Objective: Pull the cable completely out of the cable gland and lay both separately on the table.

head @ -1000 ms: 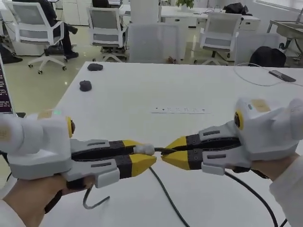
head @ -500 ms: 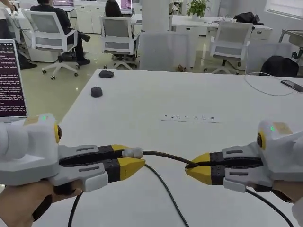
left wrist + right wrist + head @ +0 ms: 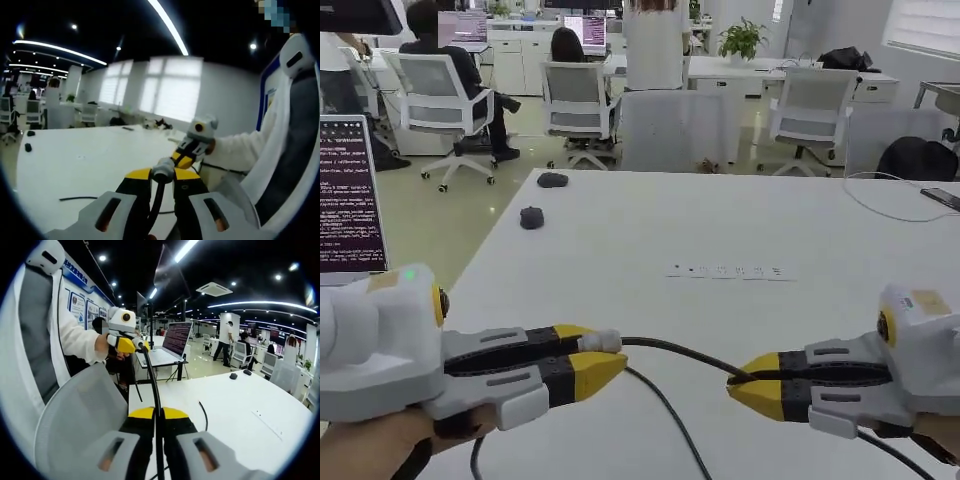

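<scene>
My left gripper [image 3: 618, 358] is clamped on the cable gland [image 3: 600, 342], the pale little fitting right at my yellow tips, and the jaws are closed as far as its body allows. That's my anchor: I hold the gland so it can't travel along when the pull comes. Across from it, well apart, my right gripper [image 3: 736, 380] has its jaws pinched tight on the cable [image 3: 675, 349], with the black line running straight out ahead of those tips to the gland. I gripped the cable itself, not the fitting, because that's the part that has to slide. Both grippers are up off the table [image 3: 720, 225], roughly level and tip to tip, which lines the stretch of cable between them up with the gland's bore, so as I judge it nothing binds at the mouth. In the left gripper view, black cable drops back from the gland between my own jaws, and in the head view a length trails away beneath the left tips toward me. So I read the cable as not yet free: some of it is on the far side of the fitting. Spreading the grippers wider, or re-gripping the cable nearer the gland, looks like the way on. The thing to watch is the gland slipping or twisting in my left jaws, it being small and smooth. Laying gland and cable down apart comes after that.
</scene>
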{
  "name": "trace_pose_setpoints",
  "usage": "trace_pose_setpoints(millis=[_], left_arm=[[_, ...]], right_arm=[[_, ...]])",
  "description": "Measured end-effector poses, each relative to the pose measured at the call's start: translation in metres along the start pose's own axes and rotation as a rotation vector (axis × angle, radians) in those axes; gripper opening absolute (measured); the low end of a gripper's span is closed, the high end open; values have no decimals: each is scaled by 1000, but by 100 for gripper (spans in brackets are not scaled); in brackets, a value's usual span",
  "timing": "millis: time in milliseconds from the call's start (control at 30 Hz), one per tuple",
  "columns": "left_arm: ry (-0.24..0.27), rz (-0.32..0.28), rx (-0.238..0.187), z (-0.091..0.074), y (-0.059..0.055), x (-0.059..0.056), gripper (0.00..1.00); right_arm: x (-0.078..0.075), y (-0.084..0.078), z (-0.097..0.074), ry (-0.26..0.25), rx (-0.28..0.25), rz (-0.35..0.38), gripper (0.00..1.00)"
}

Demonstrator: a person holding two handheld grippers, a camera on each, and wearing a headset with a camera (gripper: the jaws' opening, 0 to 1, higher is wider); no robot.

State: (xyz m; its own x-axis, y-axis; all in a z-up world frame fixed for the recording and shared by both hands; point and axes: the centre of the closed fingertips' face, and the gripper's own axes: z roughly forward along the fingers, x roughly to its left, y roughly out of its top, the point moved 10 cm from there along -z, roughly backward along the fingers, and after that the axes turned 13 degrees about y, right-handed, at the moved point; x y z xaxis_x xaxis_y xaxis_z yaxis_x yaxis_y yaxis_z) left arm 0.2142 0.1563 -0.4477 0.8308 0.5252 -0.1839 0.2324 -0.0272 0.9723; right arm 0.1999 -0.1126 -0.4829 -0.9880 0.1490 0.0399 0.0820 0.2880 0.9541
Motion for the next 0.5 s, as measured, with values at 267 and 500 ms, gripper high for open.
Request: trace_pose_setpoints(millis=[267, 500], left_arm=[[31, 12, 18, 8, 0, 3, 17], [34, 24, 40, 19, -1, 3, 17]], right_arm=[[-4, 4, -5, -37, -13, 8, 23], [-6, 16, -4, -57, -44, -14, 30]])
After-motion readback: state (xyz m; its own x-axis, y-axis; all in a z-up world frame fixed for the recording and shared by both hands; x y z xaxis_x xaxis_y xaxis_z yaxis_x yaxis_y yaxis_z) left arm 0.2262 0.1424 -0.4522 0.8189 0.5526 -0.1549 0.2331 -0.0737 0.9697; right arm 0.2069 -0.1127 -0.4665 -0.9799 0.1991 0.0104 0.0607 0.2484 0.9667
